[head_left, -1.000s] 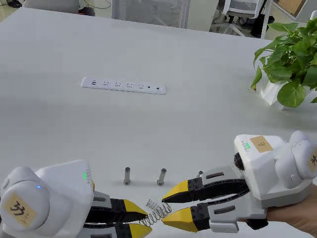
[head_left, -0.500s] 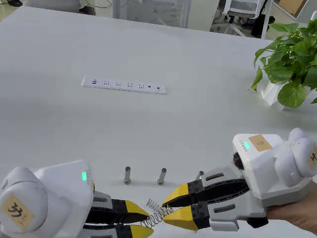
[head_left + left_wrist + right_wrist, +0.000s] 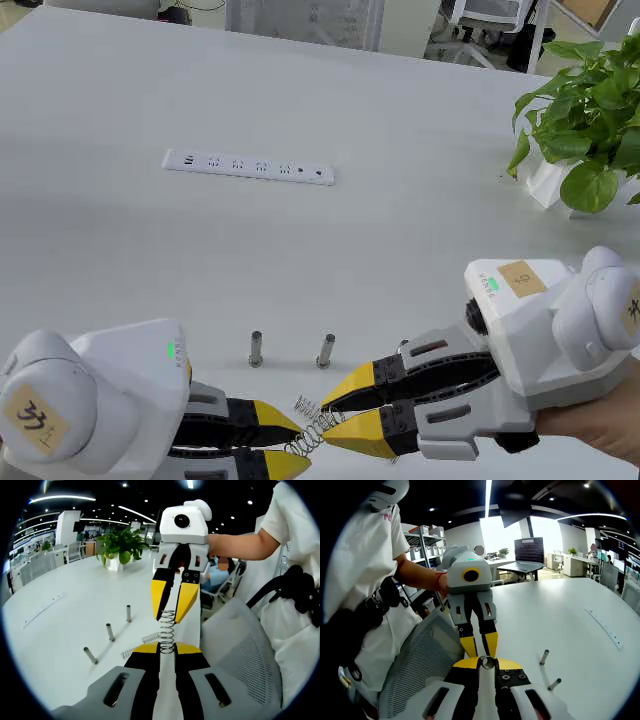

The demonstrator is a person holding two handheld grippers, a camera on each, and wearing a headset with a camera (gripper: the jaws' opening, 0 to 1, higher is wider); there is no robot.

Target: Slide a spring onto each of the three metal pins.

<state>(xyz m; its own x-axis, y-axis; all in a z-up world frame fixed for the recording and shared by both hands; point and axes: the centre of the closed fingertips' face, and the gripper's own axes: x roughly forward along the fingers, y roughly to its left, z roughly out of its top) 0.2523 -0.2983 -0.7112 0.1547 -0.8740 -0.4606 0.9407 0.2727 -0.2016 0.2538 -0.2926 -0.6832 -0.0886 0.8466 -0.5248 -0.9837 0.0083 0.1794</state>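
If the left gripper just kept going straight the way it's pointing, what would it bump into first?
The right gripper. The left gripper holds one end of a spring, and that spring runs straight ahead into the right gripper's yellow tips, which face it head-on.

1. Left claw [image 3: 300, 447]: white shell, black arms, yellow tips, a green light.
2. Right claw [image 3: 328, 417]: the same white, black and yellow, with a tan label.
3. Spring [image 3: 316, 426]: silvery wire coils.
4. Pins [image 3: 256, 349]: dull grey metal.
5. Bench [image 3: 130, 260]: plain pale grey.
6. Power strip [image 3: 248, 167]: white.
7. Plant [image 3: 590, 100]: green leaves, white pot [image 3: 546, 186].
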